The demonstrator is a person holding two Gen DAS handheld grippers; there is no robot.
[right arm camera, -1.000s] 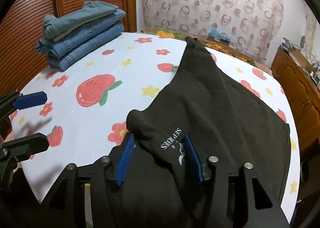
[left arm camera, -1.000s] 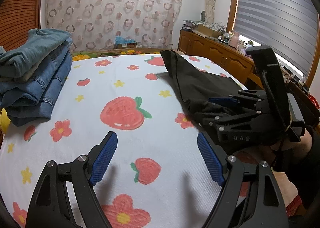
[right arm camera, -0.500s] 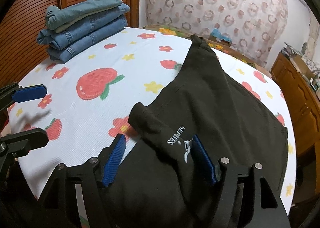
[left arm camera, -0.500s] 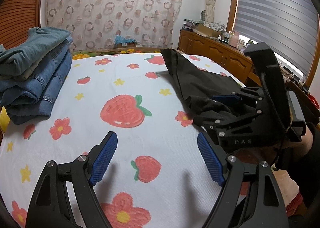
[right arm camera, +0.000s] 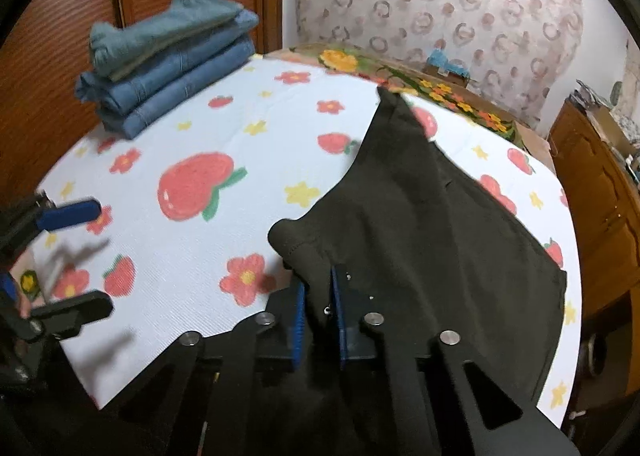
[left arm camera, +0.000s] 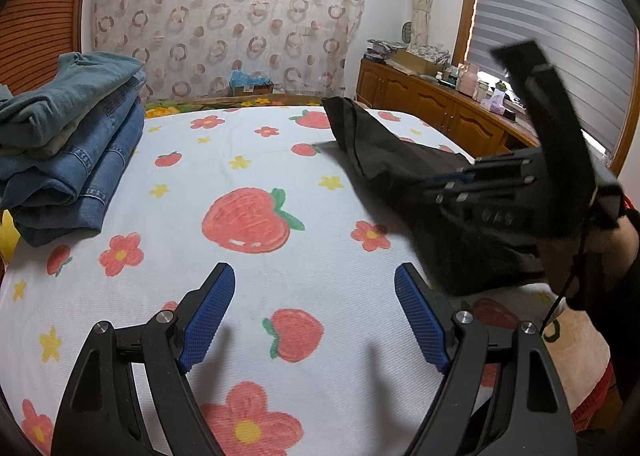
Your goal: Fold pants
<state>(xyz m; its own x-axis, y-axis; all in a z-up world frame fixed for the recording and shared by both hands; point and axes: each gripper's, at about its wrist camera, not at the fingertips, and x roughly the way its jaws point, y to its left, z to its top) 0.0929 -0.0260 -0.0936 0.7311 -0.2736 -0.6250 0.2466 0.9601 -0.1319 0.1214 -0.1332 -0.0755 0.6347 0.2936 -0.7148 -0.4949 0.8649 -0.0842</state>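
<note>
Black pants (right arm camera: pixel 432 224) are being pinched by the right hand-held gripper (right arm camera: pixel 318 312); beside them, the left hand-held gripper (left arm camera: pixel 316 312) is gaping wide, holding nothing.

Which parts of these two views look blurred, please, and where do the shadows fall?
Left wrist view: the right gripper is motion-smeared; the left gripper is sharp, casting soft shadows on the sheet. Right wrist view: folded jeans and left gripper are blurred.
</note>
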